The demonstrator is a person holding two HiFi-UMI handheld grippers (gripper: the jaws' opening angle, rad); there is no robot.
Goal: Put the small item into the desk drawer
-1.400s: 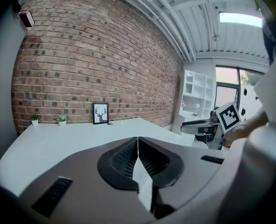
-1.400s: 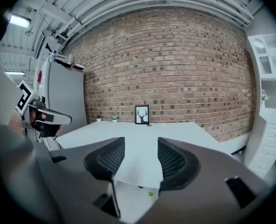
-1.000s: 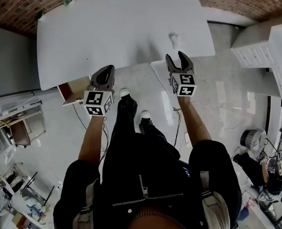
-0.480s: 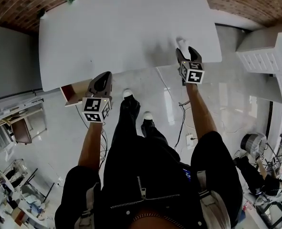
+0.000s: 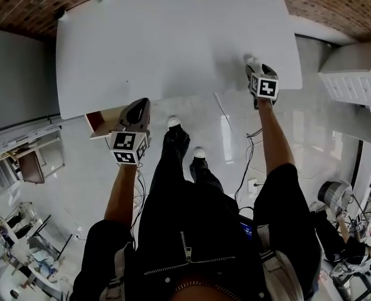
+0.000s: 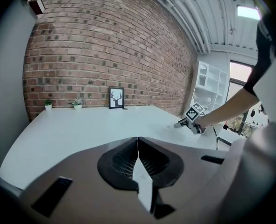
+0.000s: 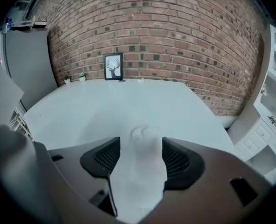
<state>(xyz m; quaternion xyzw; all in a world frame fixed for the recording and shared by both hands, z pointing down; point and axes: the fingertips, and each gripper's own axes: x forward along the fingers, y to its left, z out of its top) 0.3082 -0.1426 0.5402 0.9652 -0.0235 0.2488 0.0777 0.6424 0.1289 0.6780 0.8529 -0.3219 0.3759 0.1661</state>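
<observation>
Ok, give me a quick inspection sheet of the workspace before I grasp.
Surface: flat white desk top, few things on it.
Job's things: small white item on the desk's right front area; wood-lined desk drawer open at left front.
Clutter: black-framed deer picture and two small potted plants at the far edge.
Grippers: left tongs shut, empty; right tongs open, just been opening, item between them, ungripped.
Cables: black cable on the floor.
Surroundings: red brick wall, white shelving unit at right.
</observation>
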